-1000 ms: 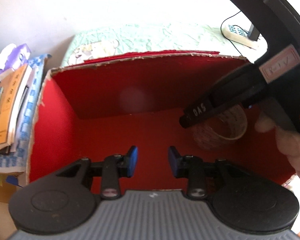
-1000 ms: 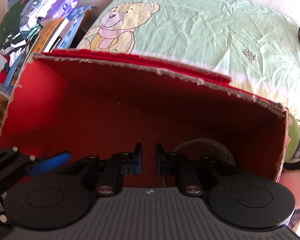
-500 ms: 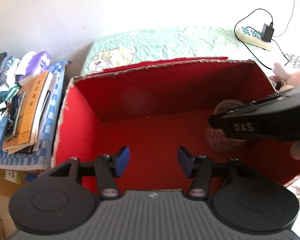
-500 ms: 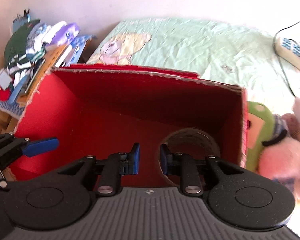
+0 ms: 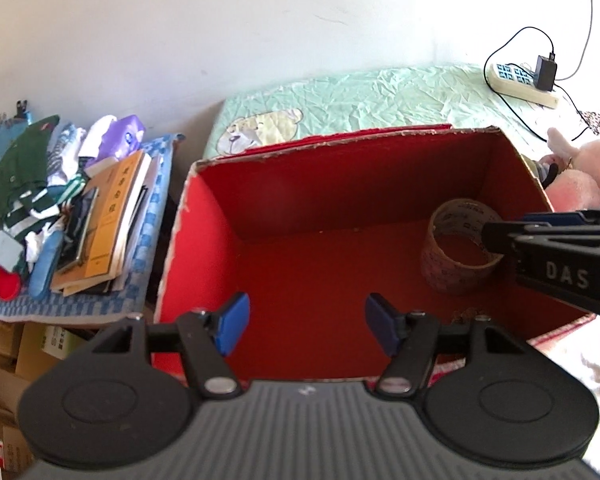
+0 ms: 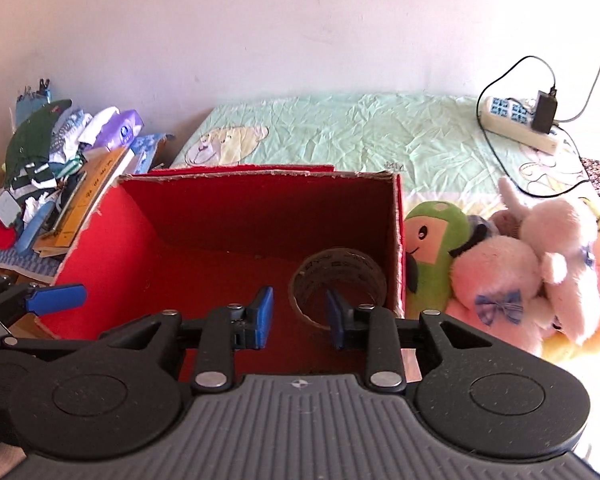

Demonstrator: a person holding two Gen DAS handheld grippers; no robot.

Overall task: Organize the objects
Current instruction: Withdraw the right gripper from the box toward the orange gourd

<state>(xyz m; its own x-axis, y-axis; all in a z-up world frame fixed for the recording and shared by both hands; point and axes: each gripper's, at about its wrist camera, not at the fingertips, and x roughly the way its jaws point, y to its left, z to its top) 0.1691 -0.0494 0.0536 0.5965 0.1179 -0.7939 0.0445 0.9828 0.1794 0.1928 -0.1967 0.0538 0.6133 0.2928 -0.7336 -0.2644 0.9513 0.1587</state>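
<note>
Toys (image 6: pixel 512 264) beside box (image 6: pixel 112 240) show fully only in right-wrist view.

- Both views are brightly lit by daylight from the right.
- The lower right corners are blown out to white.
- The far inner wall of the open red cardboard box (image 6: pixel 268 216) is left in shadow.
- Straight edges are bowed by fisheye distortion, and the corners are vignetted.

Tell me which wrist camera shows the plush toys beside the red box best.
The right wrist view: the plush toys lie in full beside the red box, green one against its wall. The left wrist view catches only a pink part past the box's corner.
</note>
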